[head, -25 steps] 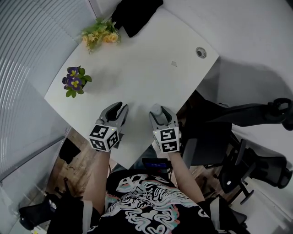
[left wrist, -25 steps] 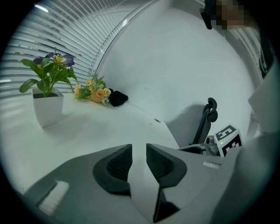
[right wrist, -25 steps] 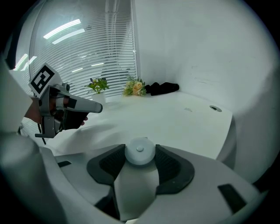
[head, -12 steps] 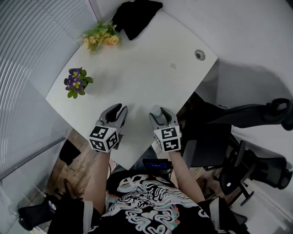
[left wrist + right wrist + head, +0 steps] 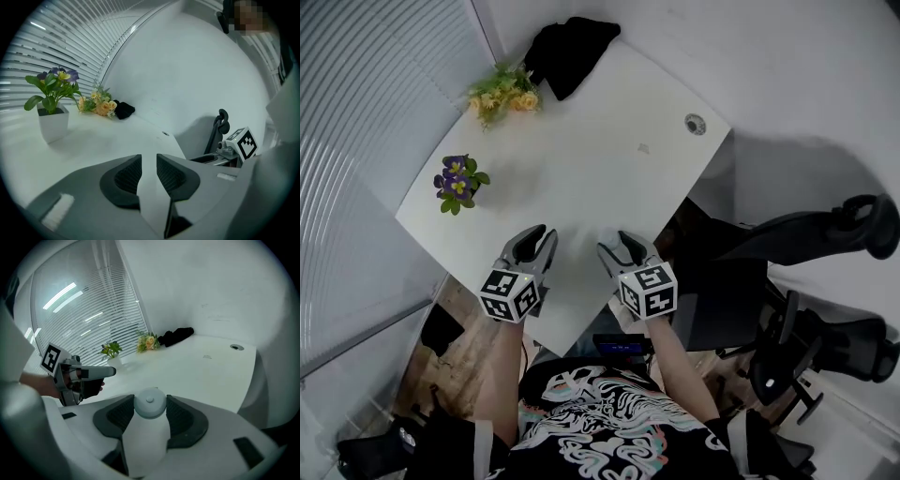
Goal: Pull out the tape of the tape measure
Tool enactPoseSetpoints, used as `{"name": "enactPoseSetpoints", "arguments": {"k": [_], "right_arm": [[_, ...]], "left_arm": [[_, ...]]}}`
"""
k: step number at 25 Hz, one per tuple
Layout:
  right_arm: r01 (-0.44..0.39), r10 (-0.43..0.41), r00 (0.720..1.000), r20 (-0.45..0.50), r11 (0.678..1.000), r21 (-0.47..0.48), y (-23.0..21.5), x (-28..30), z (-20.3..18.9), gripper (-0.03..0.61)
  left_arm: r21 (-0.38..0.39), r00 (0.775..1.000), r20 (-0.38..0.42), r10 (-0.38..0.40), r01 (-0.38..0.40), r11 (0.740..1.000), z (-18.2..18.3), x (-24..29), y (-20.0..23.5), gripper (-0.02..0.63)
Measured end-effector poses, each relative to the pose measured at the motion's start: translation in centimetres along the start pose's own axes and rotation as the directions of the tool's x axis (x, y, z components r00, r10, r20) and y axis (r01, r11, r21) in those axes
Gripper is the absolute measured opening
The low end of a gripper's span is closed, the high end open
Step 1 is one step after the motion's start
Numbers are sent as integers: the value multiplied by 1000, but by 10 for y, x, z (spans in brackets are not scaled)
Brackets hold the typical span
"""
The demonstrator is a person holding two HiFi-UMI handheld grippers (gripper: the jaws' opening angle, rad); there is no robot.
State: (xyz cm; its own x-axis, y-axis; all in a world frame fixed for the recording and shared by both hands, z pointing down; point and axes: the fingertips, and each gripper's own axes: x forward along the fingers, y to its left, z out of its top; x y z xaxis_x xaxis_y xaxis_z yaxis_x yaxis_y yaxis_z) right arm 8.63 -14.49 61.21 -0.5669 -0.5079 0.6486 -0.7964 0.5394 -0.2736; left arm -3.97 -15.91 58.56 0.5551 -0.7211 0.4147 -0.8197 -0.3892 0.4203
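Slippage threatens: right gripper's [image 5: 623, 251] jaws clamp the round pale-grey plastic tape measure [image 5: 150, 405] above the white worktop's [image 5: 600, 159] near edge; left gripper's [image 5: 149, 164] jaws stand narrowly apart, empty. A hard tug could twist its smooth case loose.

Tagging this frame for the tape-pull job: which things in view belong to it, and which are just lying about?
Job: tape measure, gripped in the right tongs; left tongs, open and empty.
Lying about: potted purple flowers; yellow flower bunch; black cloth; office chairs.
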Motion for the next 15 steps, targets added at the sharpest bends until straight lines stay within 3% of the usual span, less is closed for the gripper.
{"name": "enactPoseSetpoints", "arguments": {"k": [3, 7, 11, 15], "right_arm": [[-57, 55, 998, 20, 995, 83, 9, -7, 3, 218], [-149, 130, 987, 97, 961, 235, 20, -21, 17, 218], [-171, 151, 982, 109, 964, 204, 27, -33, 21, 218], [-282, 253, 956, 151, 935, 214, 40, -43, 23, 218]], "left_arm": [[-9, 1000, 14, -13, 13, 1000, 3, -5, -1, 100], [-42, 999, 45, -30, 32, 999, 7, -10, -3, 100], [-60, 996, 57, -63, 66, 996, 7, -12, -12, 98], [-136, 988, 79, -136, 146, 980, 11, -15, -27, 97]]}}
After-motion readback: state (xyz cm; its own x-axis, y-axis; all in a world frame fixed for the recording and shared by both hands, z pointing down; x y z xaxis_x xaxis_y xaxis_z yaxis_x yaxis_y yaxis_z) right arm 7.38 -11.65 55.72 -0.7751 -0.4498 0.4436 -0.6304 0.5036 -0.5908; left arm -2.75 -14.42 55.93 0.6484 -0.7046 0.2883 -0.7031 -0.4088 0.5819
